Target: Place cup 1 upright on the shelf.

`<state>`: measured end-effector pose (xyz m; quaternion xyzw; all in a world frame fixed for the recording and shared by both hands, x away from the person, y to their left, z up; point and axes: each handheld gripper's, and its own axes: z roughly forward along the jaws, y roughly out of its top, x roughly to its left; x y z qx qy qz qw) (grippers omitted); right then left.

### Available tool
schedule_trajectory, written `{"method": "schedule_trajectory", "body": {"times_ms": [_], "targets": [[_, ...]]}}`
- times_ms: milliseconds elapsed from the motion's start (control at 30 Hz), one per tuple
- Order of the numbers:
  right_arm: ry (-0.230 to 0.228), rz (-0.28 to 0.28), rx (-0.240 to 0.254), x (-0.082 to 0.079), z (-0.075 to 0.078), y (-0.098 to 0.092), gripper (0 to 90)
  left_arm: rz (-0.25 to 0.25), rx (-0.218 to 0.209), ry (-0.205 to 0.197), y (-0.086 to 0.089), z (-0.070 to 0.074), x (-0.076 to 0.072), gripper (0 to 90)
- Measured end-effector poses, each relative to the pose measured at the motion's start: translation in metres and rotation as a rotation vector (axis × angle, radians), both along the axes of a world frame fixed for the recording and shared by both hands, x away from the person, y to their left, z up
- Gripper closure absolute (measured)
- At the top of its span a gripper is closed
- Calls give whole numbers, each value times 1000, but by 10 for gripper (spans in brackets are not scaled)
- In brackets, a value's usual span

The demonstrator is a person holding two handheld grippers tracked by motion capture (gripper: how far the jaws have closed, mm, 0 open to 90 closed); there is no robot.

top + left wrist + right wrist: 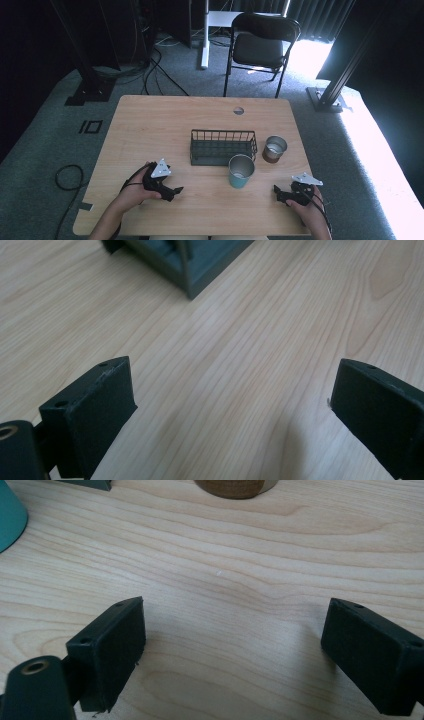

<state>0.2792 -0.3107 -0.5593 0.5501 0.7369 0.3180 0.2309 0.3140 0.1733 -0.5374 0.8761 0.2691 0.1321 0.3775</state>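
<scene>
A dark wire basket [223, 146] stands at the middle of the wooden table [150, 125]. Just in front of its right end is a teal cup [241, 171], and to the basket's right a brown cup [274, 149]. My left gripper [172, 192] rests low over the table at the front left, open, with bare wood between its jaws; the basket's corner [190, 270] lies ahead of it. My right gripper [279, 193] sits at the front right, open and empty. The teal cup's side [9, 517] and the brown cup's base [235, 487] lie beyond it.
A black folding chair [260, 45] stands behind the table's far edge. A round cable hole [238, 110] is in the tabletop near the back. Cables [65, 177] lie on the grey carpet at the left. Black frame legs [90, 85] stand on both sides.
</scene>
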Motion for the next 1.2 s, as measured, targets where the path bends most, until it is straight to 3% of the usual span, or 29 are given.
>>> {"method": "schedule_trajectory", "body": {"times_ms": [167,567,1200], "targets": [[0,0,0,0,0,0,102,-25,-42,-3,-12,3,2,45],[0,0,0,0,0,0,102,-73,-45,-18,-36,8,6,45],[0,0,0,0,0,0,102,-122,-87,-41,-72,16,15,45]]}}
